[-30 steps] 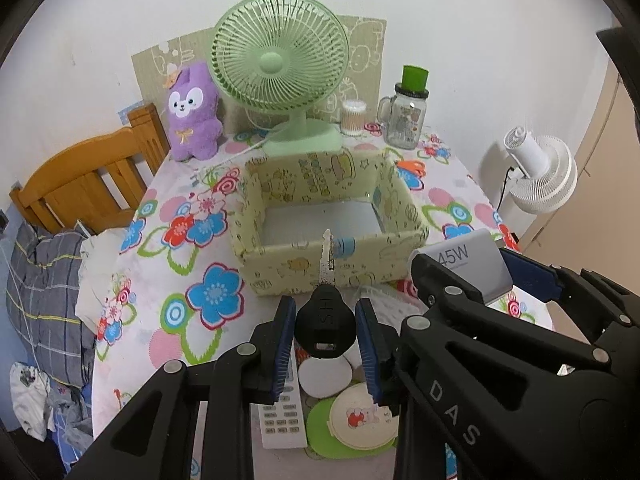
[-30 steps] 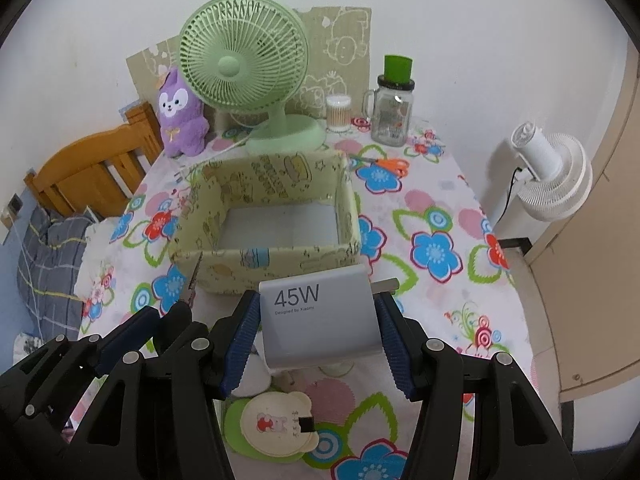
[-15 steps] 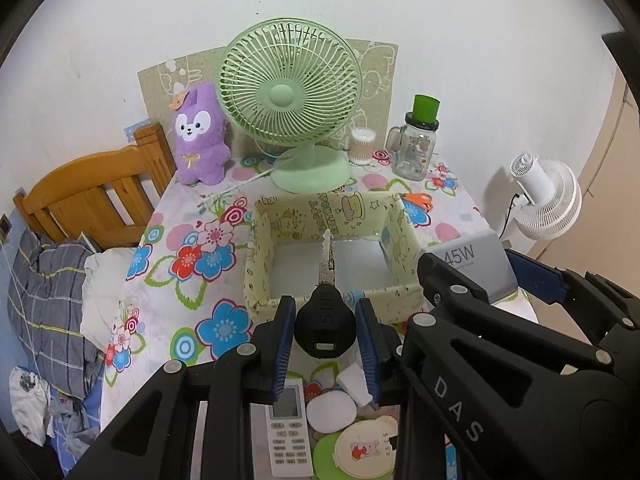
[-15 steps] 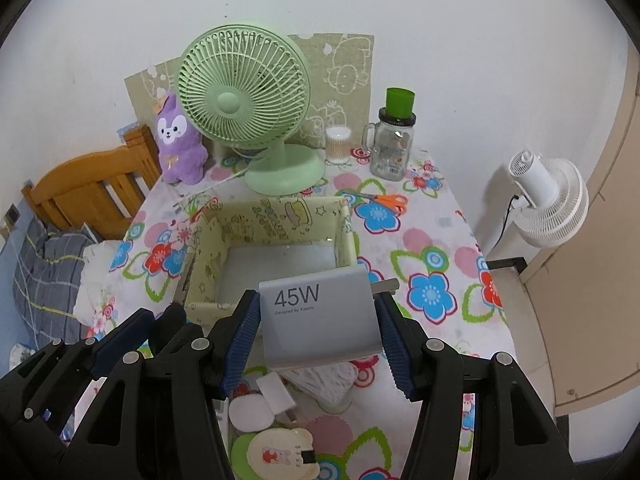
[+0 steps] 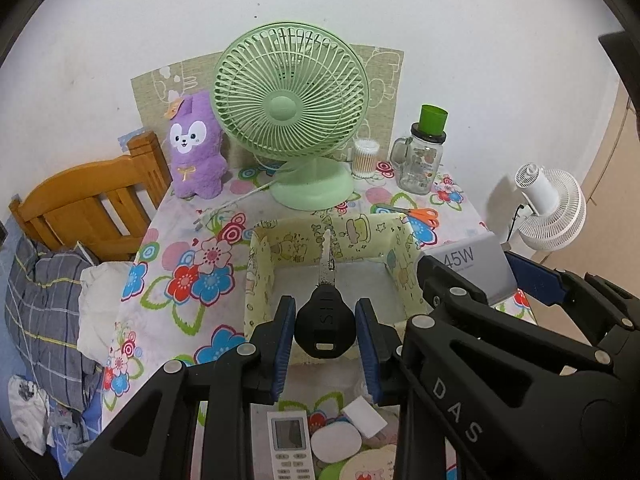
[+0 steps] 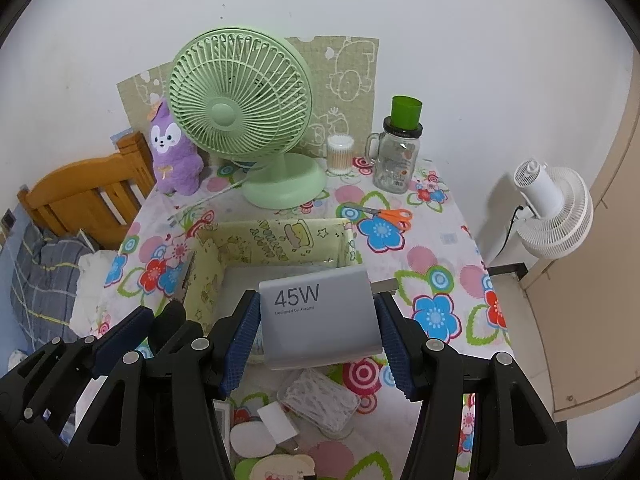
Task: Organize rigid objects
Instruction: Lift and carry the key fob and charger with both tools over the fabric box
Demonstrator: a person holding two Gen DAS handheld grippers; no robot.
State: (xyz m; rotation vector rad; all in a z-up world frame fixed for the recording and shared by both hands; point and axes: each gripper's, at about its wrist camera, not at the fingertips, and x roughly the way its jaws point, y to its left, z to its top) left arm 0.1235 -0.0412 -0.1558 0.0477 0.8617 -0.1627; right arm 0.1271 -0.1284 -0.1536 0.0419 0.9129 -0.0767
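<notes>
My left gripper (image 5: 325, 320) is shut on the black head of a key (image 5: 325, 330); its metal blade points forward over the near wall of the yellow cartoon-print fabric box (image 5: 260, 280). My right gripper (image 6: 316, 320) is shut on a grey 45W charger (image 6: 320, 312), held above the box's (image 6: 280, 236) near right corner. In the left wrist view the charger (image 5: 476, 268) and the right gripper's black arms fill the right side. The left gripper's blue pads (image 6: 120, 332) show at the lower left of the right wrist view. The box's pale floor looks bare.
A green desk fan (image 5: 290, 120), a purple plush (image 5: 196, 148), a cotton swab tub (image 5: 365, 158), a glass jar (image 5: 420, 160) and orange scissors (image 5: 416, 213) stand behind the box. A remote (image 5: 289, 444), round white pads (image 5: 335, 442) and a clear box (image 6: 320, 402) lie in front. Wooden chair (image 5: 88, 200) left, white floor fan (image 5: 552, 208) right.
Both grippers have drawn back from the box and risen slightly, so the box looks smaller and farther. More items near the table's front edge have come into view. Both grips are unchanged.
</notes>
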